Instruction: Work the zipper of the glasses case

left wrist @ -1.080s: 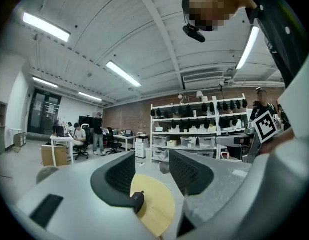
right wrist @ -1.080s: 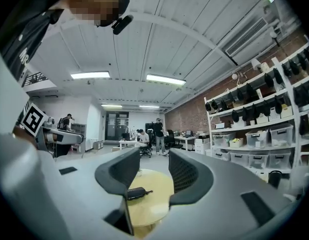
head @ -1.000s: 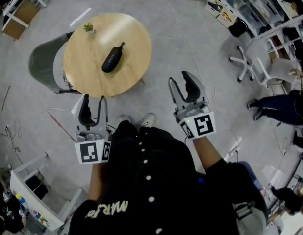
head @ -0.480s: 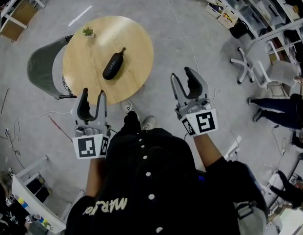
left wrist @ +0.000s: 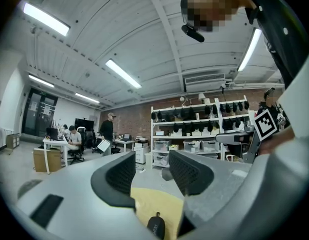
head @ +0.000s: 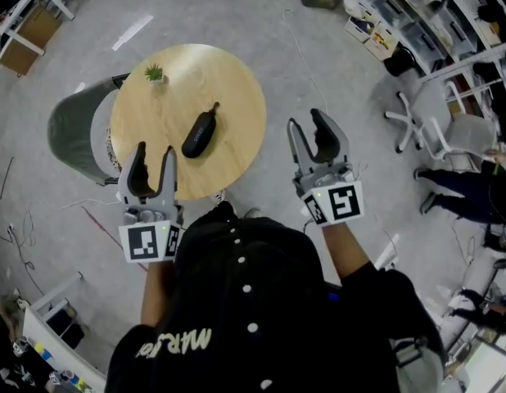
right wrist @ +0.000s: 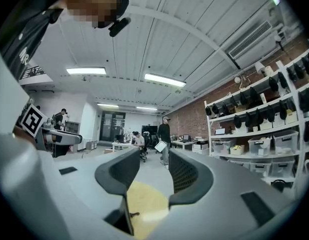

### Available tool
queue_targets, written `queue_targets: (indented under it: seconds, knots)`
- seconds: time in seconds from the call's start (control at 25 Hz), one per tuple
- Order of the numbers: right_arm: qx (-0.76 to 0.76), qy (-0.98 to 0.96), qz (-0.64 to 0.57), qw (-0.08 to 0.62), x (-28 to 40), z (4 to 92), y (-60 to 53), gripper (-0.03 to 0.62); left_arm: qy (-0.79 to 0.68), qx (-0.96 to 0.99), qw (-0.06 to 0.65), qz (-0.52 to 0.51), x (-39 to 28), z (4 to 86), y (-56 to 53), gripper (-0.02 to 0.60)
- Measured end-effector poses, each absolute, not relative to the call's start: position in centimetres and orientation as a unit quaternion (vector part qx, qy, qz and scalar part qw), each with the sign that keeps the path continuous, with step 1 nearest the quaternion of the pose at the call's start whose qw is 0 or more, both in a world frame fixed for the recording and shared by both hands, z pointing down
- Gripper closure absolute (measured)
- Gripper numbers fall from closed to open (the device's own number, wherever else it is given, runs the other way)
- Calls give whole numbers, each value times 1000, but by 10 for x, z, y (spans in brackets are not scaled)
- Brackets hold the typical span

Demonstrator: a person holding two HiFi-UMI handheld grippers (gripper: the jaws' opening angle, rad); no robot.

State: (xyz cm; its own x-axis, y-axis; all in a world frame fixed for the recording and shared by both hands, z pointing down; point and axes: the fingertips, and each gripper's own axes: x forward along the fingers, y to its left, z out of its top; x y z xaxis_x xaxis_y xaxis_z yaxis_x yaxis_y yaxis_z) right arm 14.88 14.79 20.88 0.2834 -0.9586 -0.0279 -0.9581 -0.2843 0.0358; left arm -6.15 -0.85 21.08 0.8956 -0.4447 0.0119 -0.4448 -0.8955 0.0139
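1 round wood table (head: 187, 80) w/ glasses case (head: 201, 131), grey floor (head: 261, 15).

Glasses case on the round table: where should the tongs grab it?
Probably across the narrow middle of the case, from above: it lies flat and long on the table, and that leaves the pull at its far end free.

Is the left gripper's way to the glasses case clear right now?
Probably yes: the left gripper, open and empty, hovers by the table's near edge, with only bare wood between it and the glasses case; the plant stands beyond.
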Motion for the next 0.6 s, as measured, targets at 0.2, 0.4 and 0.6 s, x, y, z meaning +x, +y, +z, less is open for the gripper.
queue_targets:
  seconds: [0.2, 0.4, 0.6]
  knots:
    - [804, -594, -28, 9, 158, 204, 110, 428, -220, 975, 11, 3, -51, 212, -45, 383]
    - [808, -588, -24, 14, 163, 204, 84, 428, -201, 979, 17, 9, -40, 216, -69, 383]
    - [808, -589, -9, 18, 164, 218, 70, 428, -188, 982, 25, 19, -31, 226, -83, 387]
